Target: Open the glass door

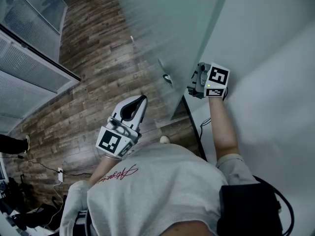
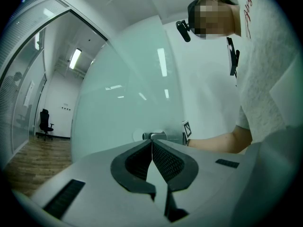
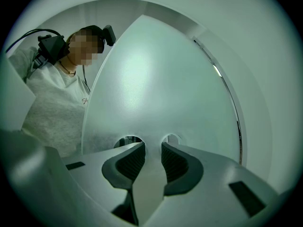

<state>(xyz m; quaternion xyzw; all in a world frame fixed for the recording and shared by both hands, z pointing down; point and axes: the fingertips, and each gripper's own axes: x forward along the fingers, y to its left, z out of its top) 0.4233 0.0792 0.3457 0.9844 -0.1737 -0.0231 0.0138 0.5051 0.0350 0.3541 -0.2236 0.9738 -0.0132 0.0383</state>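
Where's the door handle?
In the head view, the handle sticks out of the glass door near its edge, just left of the right gripper.

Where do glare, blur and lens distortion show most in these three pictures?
Left gripper view: reflected light makes bright streaks on the glass door, and the wide lens bows the straight lines at left. Right gripper view: a soft bright patch lies on the door, whose edge curves strongly. Head view: the door looks streaky and smeared, while the wooden floor is sharp.
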